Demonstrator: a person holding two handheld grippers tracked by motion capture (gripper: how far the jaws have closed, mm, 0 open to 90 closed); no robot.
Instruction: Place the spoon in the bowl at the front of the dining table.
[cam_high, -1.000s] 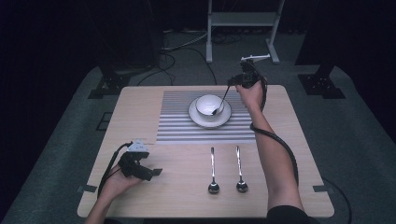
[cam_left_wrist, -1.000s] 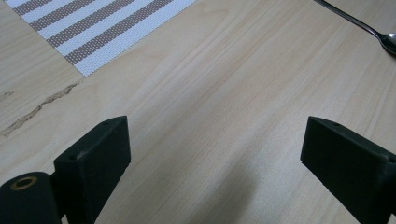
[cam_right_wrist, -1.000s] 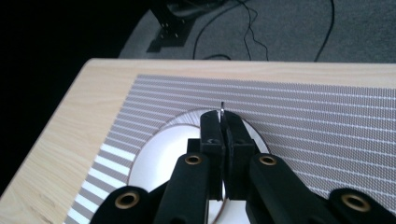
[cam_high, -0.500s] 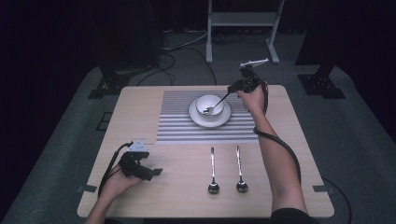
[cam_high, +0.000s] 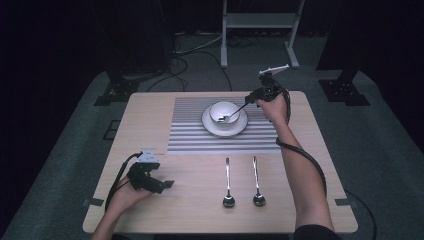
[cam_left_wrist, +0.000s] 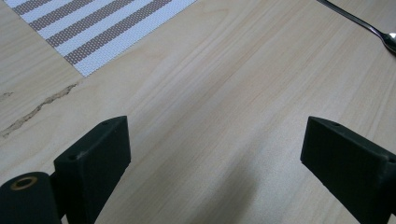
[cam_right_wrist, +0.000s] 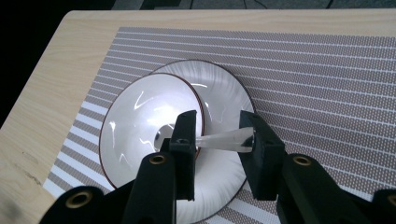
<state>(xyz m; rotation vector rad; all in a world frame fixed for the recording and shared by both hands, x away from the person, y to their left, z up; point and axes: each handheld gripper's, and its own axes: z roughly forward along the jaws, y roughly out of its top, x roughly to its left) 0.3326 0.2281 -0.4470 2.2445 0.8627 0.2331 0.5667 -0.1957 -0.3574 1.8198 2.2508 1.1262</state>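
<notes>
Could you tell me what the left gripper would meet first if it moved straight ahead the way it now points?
Probably nothing soon: the open left gripper faces bare light wooden table. Further along lies a silver metal spoon, likely first, though depth is unclear.

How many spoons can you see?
3. Two spoons lie side by side on the bare table near the person, one left of the other. The third spoon is held by the right tongs, its tip in the bowl.

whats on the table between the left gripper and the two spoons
Nothing: in the high view bare wood lies between the left gripper and the spoons.
</notes>
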